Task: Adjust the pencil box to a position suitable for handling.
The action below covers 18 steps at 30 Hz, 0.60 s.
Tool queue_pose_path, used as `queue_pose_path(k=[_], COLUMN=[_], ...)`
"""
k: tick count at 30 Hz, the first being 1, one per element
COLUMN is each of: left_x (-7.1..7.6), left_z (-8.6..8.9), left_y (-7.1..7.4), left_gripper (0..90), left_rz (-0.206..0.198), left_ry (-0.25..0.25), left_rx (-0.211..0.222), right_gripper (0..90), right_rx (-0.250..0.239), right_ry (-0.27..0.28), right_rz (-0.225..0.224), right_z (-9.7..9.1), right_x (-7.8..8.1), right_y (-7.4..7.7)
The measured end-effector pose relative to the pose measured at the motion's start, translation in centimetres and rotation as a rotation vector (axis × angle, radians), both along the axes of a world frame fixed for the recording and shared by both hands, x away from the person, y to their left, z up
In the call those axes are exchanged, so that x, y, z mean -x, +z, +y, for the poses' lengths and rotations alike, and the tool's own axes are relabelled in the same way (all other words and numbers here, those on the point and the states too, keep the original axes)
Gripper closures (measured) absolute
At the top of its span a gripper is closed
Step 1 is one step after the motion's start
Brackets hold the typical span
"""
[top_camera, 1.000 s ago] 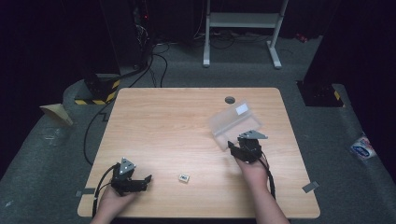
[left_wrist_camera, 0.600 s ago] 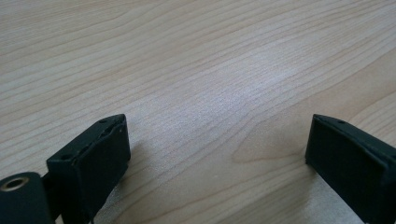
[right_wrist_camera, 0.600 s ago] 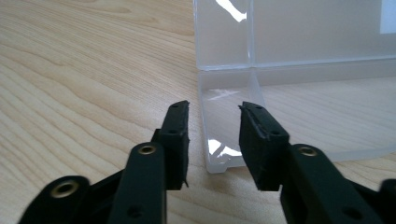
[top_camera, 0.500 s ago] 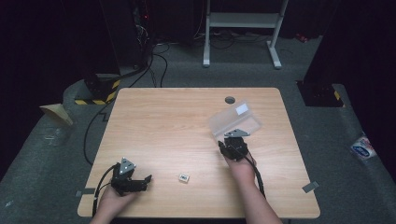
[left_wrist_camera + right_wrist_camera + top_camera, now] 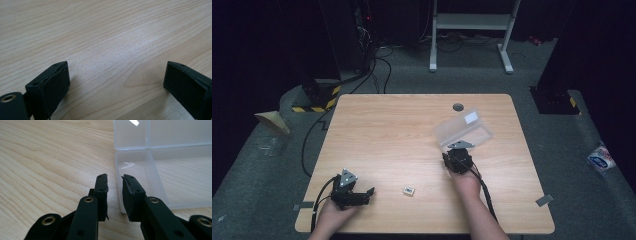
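A clear plastic compartment box stands on the right half of the table with its lid raised. My right gripper is at the box's near left corner. In the right gripper view its jaws straddle the box's left wall. They have just been closing and stand narrow, with a sliver of wood still showing beside the outer pad. My left gripper rests on the table at the front left, its jaws wide open over bare wood. A small white piece lies between the two hands.
The wooden table has a round cable hole near its far edge. The box's compartments hold nothing. Cables and a desk frame stand on the dark floor beyond.
My right hand has slid left along the box's near side to its left corner and dropped a little. Its jaws have narrowed around the wall. The left hand has stayed put.
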State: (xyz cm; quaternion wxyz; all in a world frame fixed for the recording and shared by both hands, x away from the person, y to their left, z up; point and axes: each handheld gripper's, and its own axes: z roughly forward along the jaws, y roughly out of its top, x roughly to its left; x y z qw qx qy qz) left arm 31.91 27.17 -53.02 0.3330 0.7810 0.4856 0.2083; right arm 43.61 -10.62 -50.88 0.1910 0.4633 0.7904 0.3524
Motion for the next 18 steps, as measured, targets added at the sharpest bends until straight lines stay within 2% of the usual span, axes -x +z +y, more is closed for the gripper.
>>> queue_pose_path(k=[13,18], left_x=[0.0,0.0], left_z=[0.0,0.0], left_y=[0.0,0.0], left_gripper=[7.1,7.3], left_rz=[-0.001,-0.001], left_ry=[-0.001,-0.002], left_rx=[0.001,0.001], right_gripper=[71.4,70.6], right_rx=[-0.051,-0.054], right_ry=[0.053,0.075], right_rz=[-0.014,-0.021], right_z=[1.8,2.7], right_x=[1.8,2.3], right_y=[-0.4,-0.5])
